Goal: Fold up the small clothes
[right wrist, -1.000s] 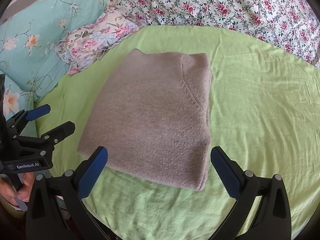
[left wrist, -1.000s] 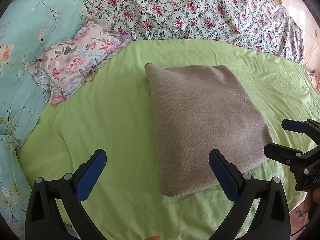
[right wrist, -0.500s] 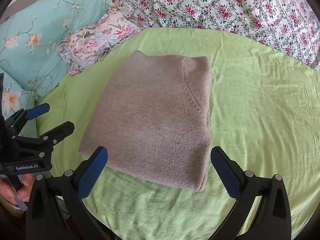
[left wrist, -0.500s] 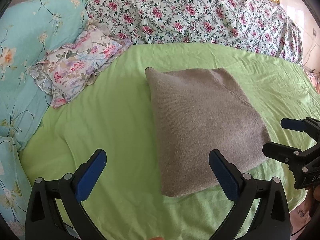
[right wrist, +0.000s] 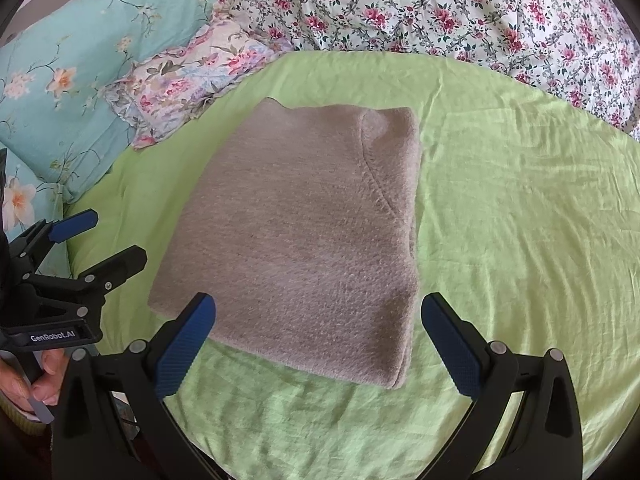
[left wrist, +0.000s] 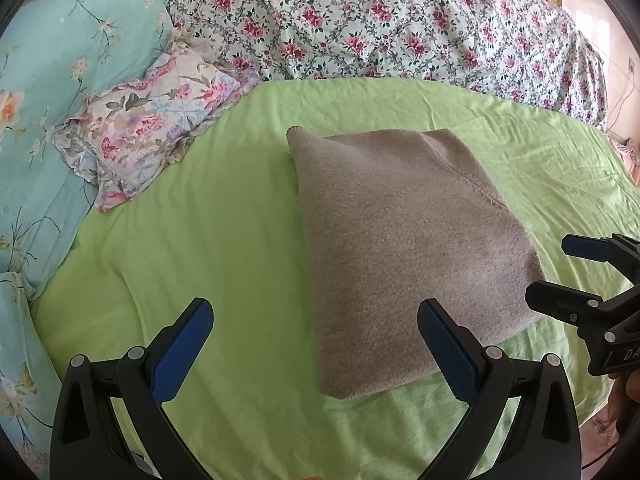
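A grey-brown knitted garment (left wrist: 404,248) lies folded into a flat rectangle on the green sheet (left wrist: 208,232); it also shows in the right wrist view (right wrist: 304,236). My left gripper (left wrist: 316,344) is open and empty, held above the sheet at the garment's near left corner. My right gripper (right wrist: 320,340) is open and empty above the garment's near edge. Each gripper shows in the other's view, the right one (left wrist: 560,276) at the garment's right side, the left one (right wrist: 104,240) at its left side. Neither touches the cloth.
A small floral pillow (left wrist: 148,128) and a turquoise flowered pillow (left wrist: 48,92) lie at the left. A rose-print quilt (left wrist: 380,28) runs along the back. Bare green sheet (right wrist: 520,220) lies right of the garment. A hand (right wrist: 36,376) holds the left gripper's handle.
Both views have tilted or drawn back slightly, so the garment sits a little lower in frame. The garment has not moved and both grippers stay open.
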A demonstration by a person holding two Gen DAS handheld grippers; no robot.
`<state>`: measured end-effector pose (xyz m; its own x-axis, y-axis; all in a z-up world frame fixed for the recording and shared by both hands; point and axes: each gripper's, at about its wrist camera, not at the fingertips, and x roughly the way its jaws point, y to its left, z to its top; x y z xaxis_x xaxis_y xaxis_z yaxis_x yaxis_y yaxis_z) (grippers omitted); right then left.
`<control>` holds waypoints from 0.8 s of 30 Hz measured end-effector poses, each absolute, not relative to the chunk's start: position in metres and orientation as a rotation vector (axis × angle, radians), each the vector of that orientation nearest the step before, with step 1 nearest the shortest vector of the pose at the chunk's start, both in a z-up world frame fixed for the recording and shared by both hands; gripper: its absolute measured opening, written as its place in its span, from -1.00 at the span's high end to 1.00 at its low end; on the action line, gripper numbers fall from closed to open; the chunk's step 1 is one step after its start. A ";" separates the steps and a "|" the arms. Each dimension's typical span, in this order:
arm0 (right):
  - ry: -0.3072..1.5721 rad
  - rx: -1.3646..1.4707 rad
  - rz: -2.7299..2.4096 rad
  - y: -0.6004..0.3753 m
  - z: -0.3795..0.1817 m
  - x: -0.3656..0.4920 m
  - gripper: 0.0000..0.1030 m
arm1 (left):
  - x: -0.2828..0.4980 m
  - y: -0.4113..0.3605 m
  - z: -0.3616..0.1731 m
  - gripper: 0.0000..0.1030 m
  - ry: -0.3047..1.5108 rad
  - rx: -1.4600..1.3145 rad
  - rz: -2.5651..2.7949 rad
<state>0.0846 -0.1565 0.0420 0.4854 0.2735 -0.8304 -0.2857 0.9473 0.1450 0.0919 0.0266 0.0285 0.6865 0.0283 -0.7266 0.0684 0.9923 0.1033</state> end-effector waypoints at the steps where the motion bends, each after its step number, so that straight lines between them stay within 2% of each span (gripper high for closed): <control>1: 1.008 -0.013 0.341 -0.157 0.042 0.085 -0.99 | 0.093 0.026 0.028 -0.99 0.815 0.127 -0.022; 24: 1.007 -0.003 0.342 -0.160 0.043 0.097 -0.99 | 0.102 0.011 0.027 -0.99 0.830 0.132 -0.018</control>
<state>0.0967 -0.1601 0.0427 0.4860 0.2793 -0.8281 -0.2824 0.9469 0.1536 0.1024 0.0114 0.0274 0.6754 0.0358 -0.7366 0.0674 0.9917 0.1099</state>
